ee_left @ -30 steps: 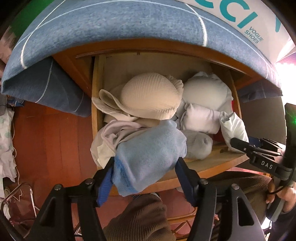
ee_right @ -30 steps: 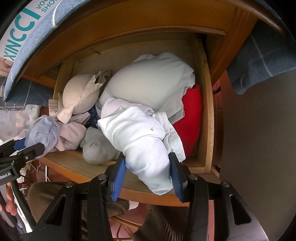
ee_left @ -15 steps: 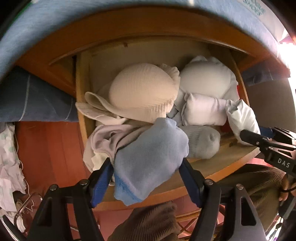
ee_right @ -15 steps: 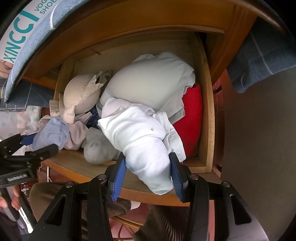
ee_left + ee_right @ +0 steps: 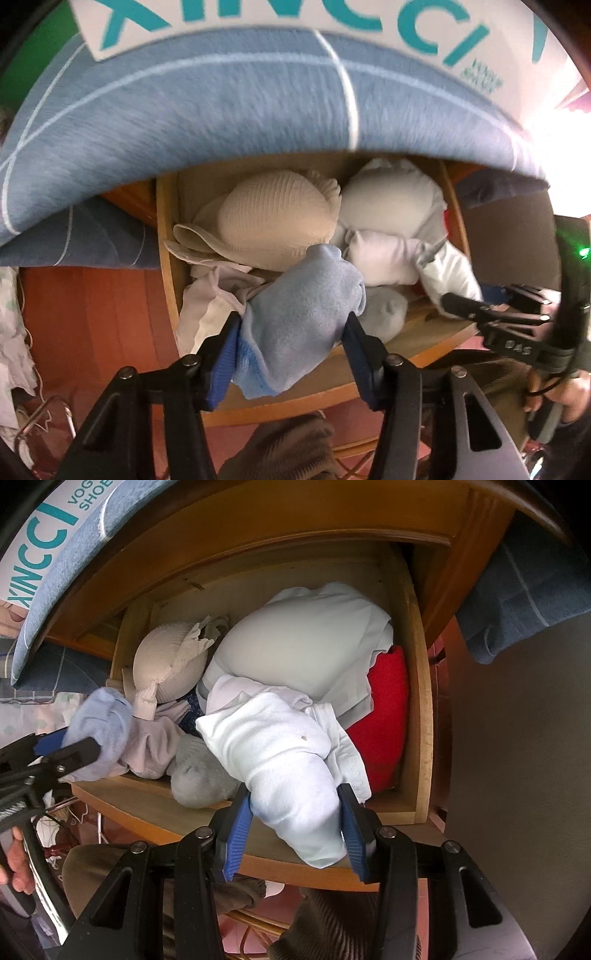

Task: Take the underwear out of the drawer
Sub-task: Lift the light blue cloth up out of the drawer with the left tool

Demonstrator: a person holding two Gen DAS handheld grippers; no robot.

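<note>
Blue underwear (image 5: 306, 317): lay at the drawer's near left, between the pads of the closing left tool (image 5: 291, 354).
White underwear (image 5: 291, 771): near right, hanging over the front edge, clamped by the narrowed right tool (image 5: 295, 834).
Drawer (image 5: 421, 716): open, wooden, packed with folded garments.
Beige bra (image 5: 273, 221): far left.
Red cloth (image 5: 384, 716): against the right wall.

We're losing the back of the drawer (image 5: 168, 236) under the blue cloth (image 5: 221, 110) in the left wrist view, which is motion-blurred. The box lettering (image 5: 258, 18) is running off the top edge. The red item (image 5: 384, 716) is mostly hiding under white garments. Dark blue patterned fabric (image 5: 192, 710) is peeking between bundles, too covered to identify. The hand (image 5: 14, 856) is getting cropped at the frame edge.
</note>
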